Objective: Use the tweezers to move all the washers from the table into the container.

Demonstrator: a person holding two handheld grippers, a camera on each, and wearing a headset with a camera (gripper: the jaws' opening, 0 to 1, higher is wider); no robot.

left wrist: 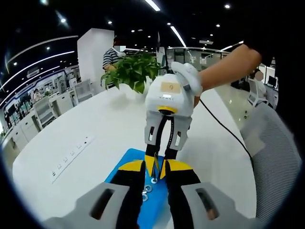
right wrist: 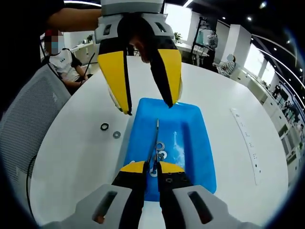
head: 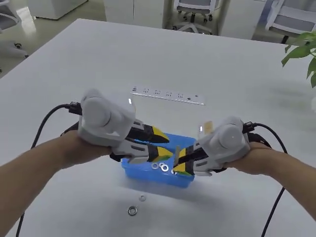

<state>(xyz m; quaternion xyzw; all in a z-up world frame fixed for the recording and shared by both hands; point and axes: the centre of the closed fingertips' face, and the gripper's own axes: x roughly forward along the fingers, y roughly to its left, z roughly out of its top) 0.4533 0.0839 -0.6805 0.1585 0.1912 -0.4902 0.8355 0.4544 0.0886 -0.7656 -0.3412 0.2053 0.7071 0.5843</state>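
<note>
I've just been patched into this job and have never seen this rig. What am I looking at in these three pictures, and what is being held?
There is no robot arm. A person holds a two-jaw gripper in each hand. The head view comes from a headset camera looking down at the white table. Each round picture comes from a camera riding on one gripper, looking along its jaws. The right gripper is shut on the tweezers, which point into the blue container. Several washers already lie in it. The left gripper is open over the container and holds nothing. Two loose washers lie on the table beside the container. A power strip lies farther back.
</note>
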